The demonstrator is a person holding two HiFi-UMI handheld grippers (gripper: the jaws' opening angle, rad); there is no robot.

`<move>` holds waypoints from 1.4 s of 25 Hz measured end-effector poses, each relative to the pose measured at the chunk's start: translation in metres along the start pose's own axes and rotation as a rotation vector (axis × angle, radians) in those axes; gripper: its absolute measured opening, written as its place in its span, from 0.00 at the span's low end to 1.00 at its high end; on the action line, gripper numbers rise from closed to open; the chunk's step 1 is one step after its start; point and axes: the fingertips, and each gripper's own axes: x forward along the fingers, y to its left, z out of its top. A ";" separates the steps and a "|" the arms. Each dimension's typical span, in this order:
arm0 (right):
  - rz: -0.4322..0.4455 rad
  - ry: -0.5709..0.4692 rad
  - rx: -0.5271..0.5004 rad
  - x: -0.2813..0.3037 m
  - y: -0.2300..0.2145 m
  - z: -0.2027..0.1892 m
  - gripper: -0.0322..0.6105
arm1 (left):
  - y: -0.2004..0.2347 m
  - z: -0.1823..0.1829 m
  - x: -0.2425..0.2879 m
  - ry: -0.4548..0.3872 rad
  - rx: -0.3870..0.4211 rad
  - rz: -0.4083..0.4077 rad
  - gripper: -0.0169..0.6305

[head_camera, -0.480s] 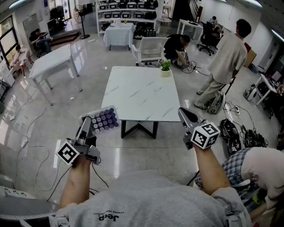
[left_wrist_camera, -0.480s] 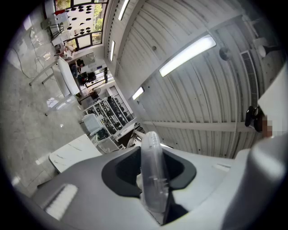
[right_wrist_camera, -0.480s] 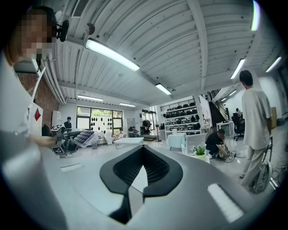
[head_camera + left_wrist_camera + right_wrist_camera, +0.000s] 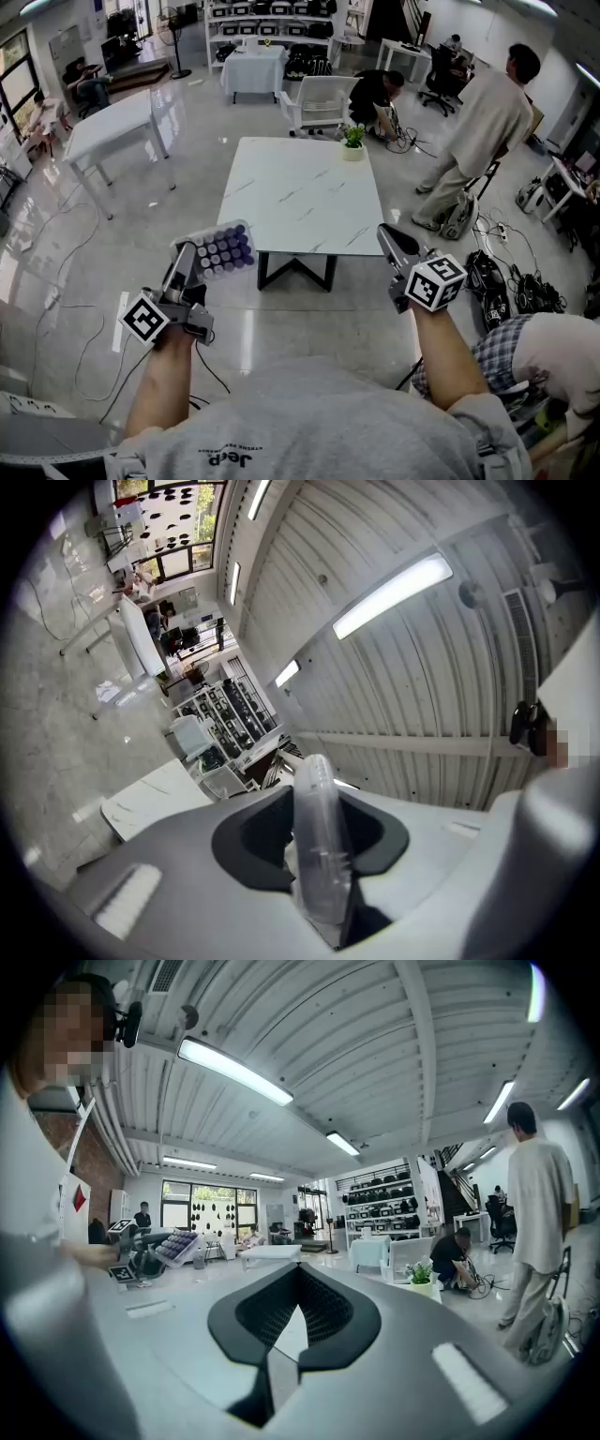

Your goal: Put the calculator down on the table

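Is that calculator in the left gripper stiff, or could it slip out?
Probably stiff: the calculator sticks out sideways from the left gripper without sagging. It looks light, since it appears thin edge-on between the jaws. Its glossy plastic edge seems smooth, so with only one end held it might slip or swivel.

The head view looks from above the person's shoulders, forward and steeply down, onto the table (image 4: 300,202) and the room beyond. The left gripper (image 4: 187,258) view sits right behind its jaws and the calculator (image 4: 319,846) edge, tilted up at the ceiling (image 4: 403,667); the right gripper (image 4: 386,236) view looks level across the room. All three share the far shelves (image 4: 267,19)
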 end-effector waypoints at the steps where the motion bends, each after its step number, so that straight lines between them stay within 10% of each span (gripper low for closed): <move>1: 0.000 0.001 0.003 0.002 0.000 0.000 0.05 | 0.001 0.001 0.000 0.002 0.001 -0.001 0.27; 22: -0.025 -0.020 0.016 0.095 0.068 0.011 0.05 | 0.065 0.066 -0.009 0.083 -0.028 -0.042 0.27; 35: -0.026 -0.023 0.060 0.124 0.022 -0.003 0.05 | 0.083 0.049 0.054 0.148 -0.035 -0.061 0.27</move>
